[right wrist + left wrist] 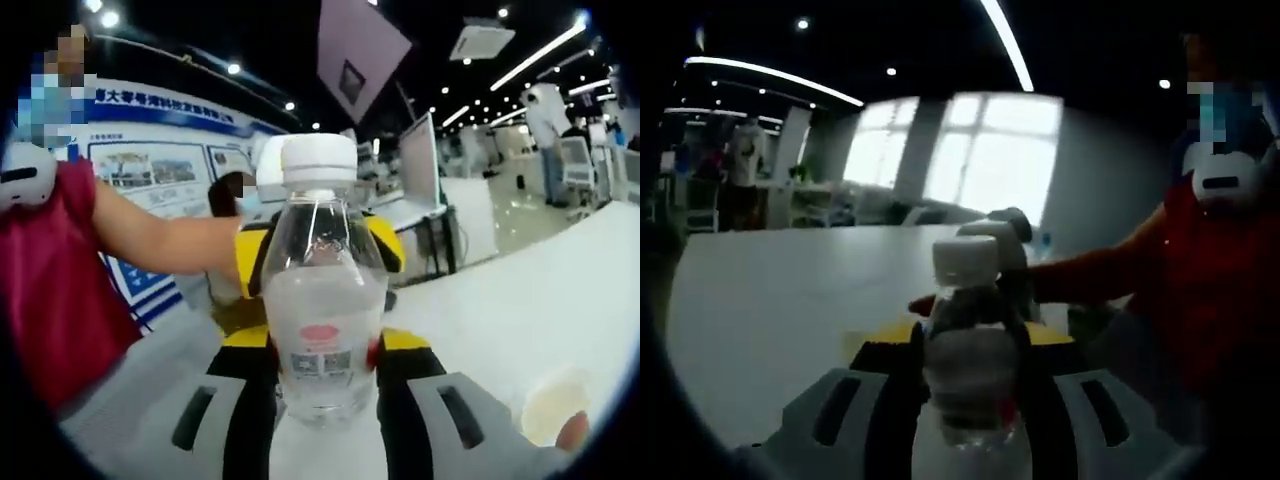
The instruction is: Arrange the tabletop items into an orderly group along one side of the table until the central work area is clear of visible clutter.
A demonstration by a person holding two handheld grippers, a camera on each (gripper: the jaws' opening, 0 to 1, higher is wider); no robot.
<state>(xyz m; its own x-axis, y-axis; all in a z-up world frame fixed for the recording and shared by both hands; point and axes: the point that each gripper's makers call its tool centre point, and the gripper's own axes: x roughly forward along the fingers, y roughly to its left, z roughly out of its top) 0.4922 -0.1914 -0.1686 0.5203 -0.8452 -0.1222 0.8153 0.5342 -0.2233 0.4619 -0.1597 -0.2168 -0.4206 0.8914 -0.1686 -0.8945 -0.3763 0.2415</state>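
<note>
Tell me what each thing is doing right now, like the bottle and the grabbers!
Bottle: upright, white cap on, clear liquid inside, held off the table.
Left gripper: fingers shut on the bottle.
Right gripper: fingers shut on the bottle.
Table: white, bare where it shows behind the bottle.

Bright windows (pixel 990 160), ceiling light strips (pixel 1005 40), blue wall posters (pixel 160 165), white table (pixel 790 300).
</note>
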